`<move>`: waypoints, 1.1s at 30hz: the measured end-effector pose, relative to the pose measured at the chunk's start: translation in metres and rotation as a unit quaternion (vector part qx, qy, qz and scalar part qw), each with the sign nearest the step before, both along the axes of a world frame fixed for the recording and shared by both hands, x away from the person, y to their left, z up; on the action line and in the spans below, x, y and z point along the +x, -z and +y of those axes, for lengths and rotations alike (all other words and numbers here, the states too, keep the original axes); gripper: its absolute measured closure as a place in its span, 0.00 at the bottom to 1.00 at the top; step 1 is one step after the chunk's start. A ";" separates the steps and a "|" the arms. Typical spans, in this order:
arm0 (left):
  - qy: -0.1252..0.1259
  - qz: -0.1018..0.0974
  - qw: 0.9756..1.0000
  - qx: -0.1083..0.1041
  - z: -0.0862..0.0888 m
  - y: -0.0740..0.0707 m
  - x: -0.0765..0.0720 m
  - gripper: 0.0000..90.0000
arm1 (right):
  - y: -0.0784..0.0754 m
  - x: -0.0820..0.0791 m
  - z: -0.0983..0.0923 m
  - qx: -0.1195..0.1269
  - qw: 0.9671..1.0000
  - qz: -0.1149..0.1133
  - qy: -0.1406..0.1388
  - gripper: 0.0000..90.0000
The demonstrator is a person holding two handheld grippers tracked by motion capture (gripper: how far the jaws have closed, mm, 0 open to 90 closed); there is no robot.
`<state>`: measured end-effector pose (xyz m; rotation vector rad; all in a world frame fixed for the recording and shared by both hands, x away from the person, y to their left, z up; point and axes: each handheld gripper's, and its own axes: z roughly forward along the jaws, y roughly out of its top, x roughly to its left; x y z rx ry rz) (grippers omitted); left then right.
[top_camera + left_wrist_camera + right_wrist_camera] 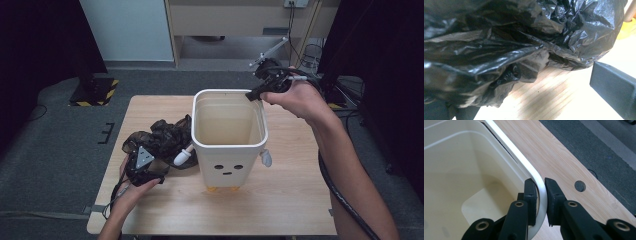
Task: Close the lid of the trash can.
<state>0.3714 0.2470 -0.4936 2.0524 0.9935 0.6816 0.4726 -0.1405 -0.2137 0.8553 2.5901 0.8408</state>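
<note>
Two grippers: right gripper (541,202) clamps the bin (522,165) rim; left gripper's (142,167) grasp is hidden by the black bag (499,45).

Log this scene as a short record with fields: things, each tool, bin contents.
bin: white bin upright on the table, with a face on its front
bin contents: none seen inside
bag: crumpled black bag lying left of the bin
right tool: right tool shut on the bin's rim at a far corner
left tool: left tool at the bag, bag between its jaws; grip cannot be told
</note>
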 end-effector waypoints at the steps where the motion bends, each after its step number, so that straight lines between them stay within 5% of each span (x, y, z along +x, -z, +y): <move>1: 0.000 0.000 1.000 0.000 0.000 0.000 0.000 0.05 | 0.000 0.000 0.000 0.001 1.000 0.000 0.000 0.90; 12: 0.004 0.001 1.000 0.005 -0.002 0.001 0.000 0.05 | 0.011 0.001 0.000 0.002 1.000 0.004 0.003 0.89; 18: 0.004 0.002 1.000 0.005 -0.002 0.001 0.000 0.05 | 0.017 -0.002 -0.005 0.032 0.999 -0.001 0.016 0.66; 26: 0.005 0.004 1.000 0.009 -0.002 0.001 0.000 0.05 | 0.024 -0.001 -0.017 0.086 0.996 -0.003 0.033 0.50; 33: 0.005 0.004 1.000 0.009 -0.003 0.002 0.000 0.05 | 0.024 0.002 -0.024 0.111 0.992 -0.015 0.054 0.39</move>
